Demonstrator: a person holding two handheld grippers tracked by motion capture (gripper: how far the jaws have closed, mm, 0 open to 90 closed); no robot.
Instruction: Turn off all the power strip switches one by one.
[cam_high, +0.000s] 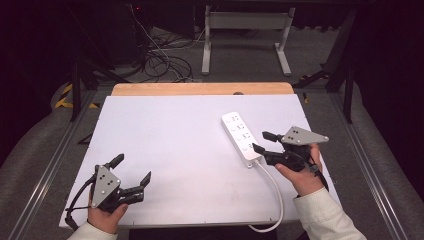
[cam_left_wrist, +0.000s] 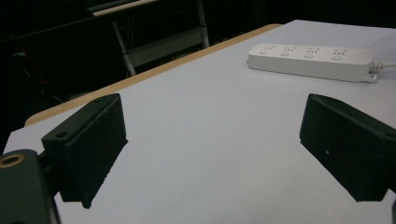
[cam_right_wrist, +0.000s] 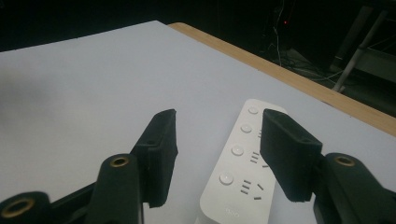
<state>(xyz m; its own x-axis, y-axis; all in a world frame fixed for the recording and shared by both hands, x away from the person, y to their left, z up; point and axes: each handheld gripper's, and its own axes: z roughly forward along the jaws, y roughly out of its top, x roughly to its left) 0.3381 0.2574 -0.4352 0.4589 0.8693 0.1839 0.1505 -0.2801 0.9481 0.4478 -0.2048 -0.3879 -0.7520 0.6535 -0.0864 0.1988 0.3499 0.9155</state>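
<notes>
The power strip (cam_high: 241, 138) lies flat on the white table (cam_high: 165, 150), toward three o'clock of its middle, its long axis running from eleven to five o'clock and its cord (cam_high: 272, 197) trailing off the near edge. The right gripper (cam_high: 260, 142) hovers at the strip's near, cord end with its jaws apart and nothing between them; in the right gripper view one jaw hangs over the strip's edge and the other over bare table. The left gripper (cam_high: 131, 170) waits well apart at seven o'clock, jaws spread wide and empty.

The likeliest slip, I judge, is a skewed grab: with the jaws off-centre, closing them could shove the strip sideways or pinch only a corner. The stiff cord may also drag and twist the strip once lifted.

The strip is a smooth, glossy white plastic bar with rounded ends, round buttons and slotted sockets. The jaws are matte black blocks. The table is matte white with a wooden far edge.
</notes>
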